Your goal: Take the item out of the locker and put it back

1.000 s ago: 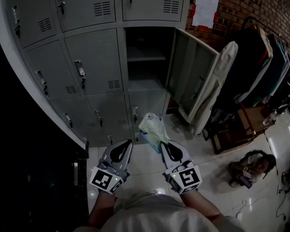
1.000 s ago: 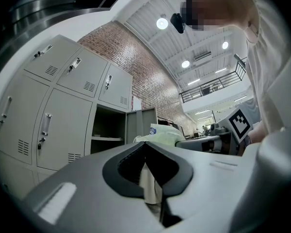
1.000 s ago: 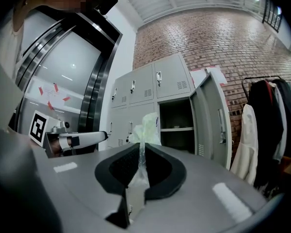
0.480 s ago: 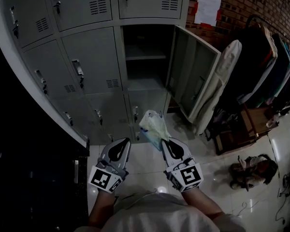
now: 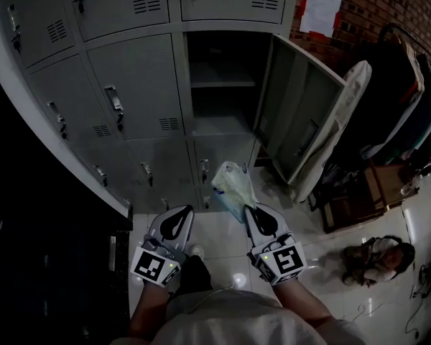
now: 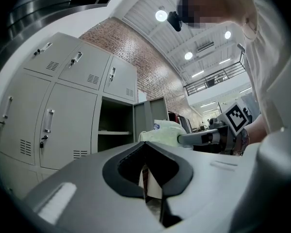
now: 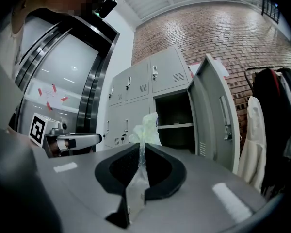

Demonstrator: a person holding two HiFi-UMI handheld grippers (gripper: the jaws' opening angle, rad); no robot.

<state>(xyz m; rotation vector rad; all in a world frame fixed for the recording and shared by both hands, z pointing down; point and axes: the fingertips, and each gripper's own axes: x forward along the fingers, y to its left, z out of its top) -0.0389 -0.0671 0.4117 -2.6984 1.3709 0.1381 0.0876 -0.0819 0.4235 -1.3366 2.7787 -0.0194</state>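
Right tongs [image 5: 250,211] clenched on a thin plastic bag [image 5: 233,187]: film pinched flat between the jaws, the rest bunched past the tips. Bag is outside the locker [image 5: 140,85], in the air in front of the open compartment [image 5: 219,95], door [image 5: 302,117] swung wide. Left tongs [image 5: 184,211] clenched, empty, beside the right.

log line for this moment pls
right gripper: shut on plastic bag | left gripper: shut, empty | locker: door open | plastic bag: outside locker, in front of it
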